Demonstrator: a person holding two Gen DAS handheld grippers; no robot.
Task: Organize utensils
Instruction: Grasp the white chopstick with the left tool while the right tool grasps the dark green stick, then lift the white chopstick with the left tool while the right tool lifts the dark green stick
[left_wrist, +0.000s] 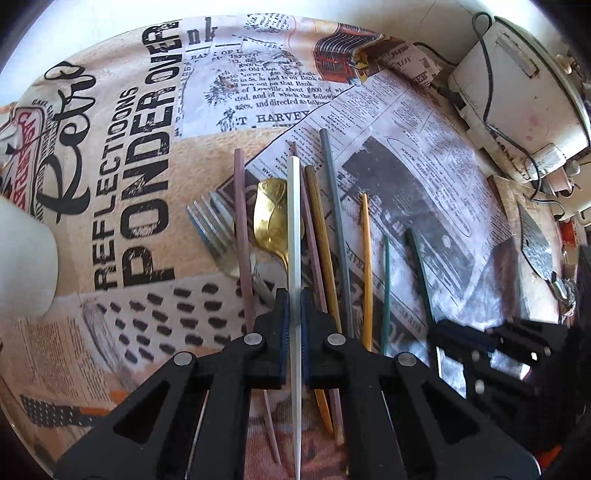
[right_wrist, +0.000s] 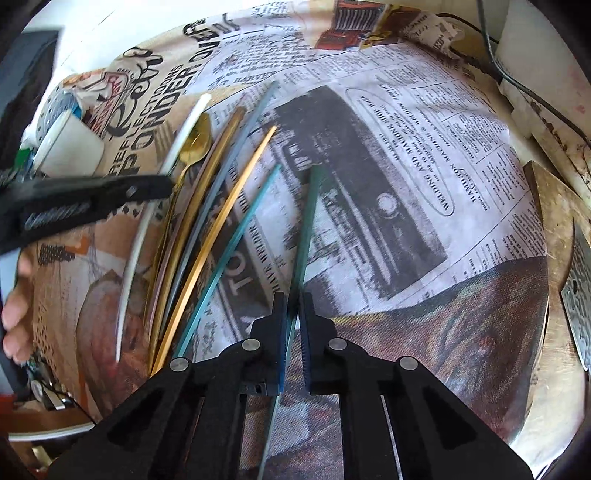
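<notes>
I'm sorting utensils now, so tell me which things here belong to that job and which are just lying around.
Job: white chopstick in left gripper; dark green chopstick in right gripper; gold spoon; fork.
Lying about: white appliance; white cup.

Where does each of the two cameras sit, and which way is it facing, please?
Left wrist: on the left gripper, looking steeply down its fingers at the white chopstick it clamps; the right gripper shows at right.
Right wrist: on the right gripper, looking steeply down at the dark green chopstick it clamps; the left gripper and a hand show at left.
Shared: newsprint tablecloth, gold spoon, chopsticks.
</notes>
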